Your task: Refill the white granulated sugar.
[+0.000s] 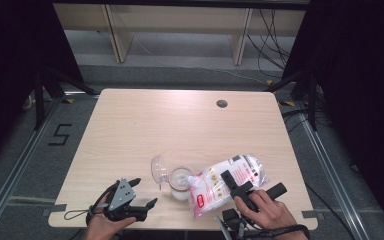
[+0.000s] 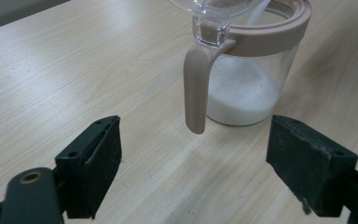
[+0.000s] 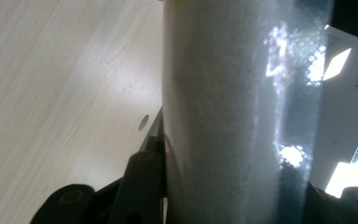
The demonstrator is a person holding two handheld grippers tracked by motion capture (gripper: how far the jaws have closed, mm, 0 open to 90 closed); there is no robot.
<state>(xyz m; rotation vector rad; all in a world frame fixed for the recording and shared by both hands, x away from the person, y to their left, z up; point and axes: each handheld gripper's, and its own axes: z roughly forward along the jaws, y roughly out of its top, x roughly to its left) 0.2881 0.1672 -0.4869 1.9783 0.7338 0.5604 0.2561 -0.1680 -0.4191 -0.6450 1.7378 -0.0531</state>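
Right hand-held gripper [image 1: 240, 187] was clamped on the bag [image 1: 228, 183], tilted w/ its corner over the jar [image 1: 180, 181] near the counter's [image 1: 180, 125] front edge. Left hand-held gripper [image 1: 142, 192], jaws apart & empty, sat at front-left beside jar.

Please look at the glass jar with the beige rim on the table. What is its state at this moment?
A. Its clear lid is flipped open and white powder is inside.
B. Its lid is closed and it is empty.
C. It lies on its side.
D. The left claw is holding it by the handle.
A: the jar stands upright with its clear lid swung open and white powder at the bottom, while the left claw stays open, short of the handle.
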